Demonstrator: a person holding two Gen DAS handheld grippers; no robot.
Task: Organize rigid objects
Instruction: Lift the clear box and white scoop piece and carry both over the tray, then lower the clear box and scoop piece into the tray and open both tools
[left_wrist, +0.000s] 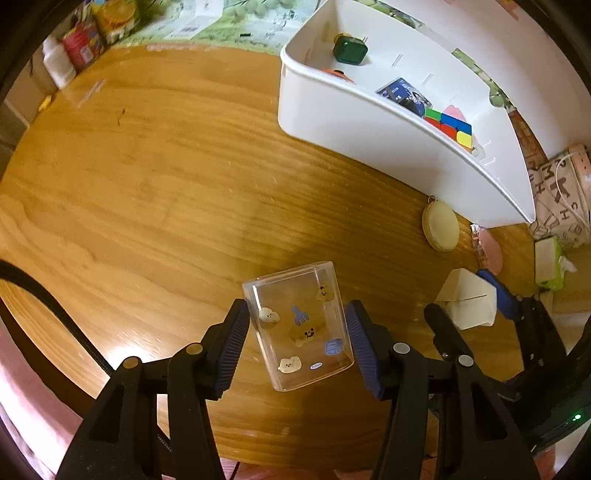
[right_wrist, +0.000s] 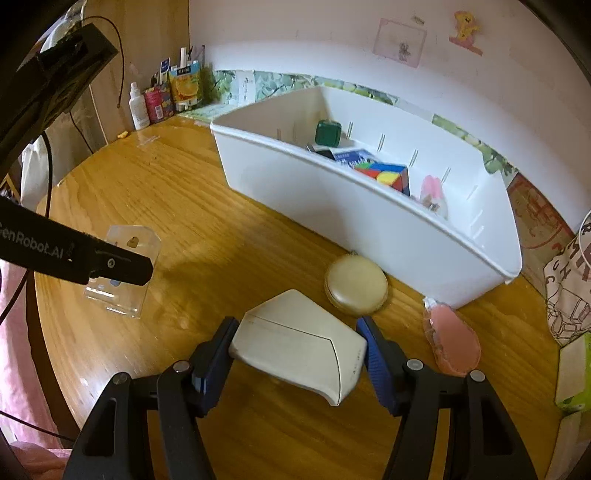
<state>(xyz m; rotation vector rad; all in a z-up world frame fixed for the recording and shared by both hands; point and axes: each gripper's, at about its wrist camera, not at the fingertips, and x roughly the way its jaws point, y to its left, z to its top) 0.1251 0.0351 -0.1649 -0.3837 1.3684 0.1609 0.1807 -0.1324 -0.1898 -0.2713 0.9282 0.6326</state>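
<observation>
Left wrist view: the left gripper (left_wrist: 299, 332) brackets a clear plastic box (left_wrist: 297, 325) with cartoon stickers, standing on the wooden surface (left_wrist: 147, 184). Its jaws sit at both sides of the box, seemingly touching; whether they clamp it cannot be told. Right wrist view: the right gripper (right_wrist: 297, 354) frames a cream-white case (right_wrist: 299, 350), with a small gap at the right jaw, so the jaws look not yet closed. A white bin (right_wrist: 369, 229) already holds a green cube (right_wrist: 327, 133), a colourful puzzle cube (right_wrist: 388, 177), a blue packet (right_wrist: 351, 157) and a pink item (right_wrist: 432, 188). Left outside, beside the bin: a round beige case (right_wrist: 356, 290) and a pink clear-cased item (right_wrist: 452, 345). The sorting seems roughly half done.
</observation>
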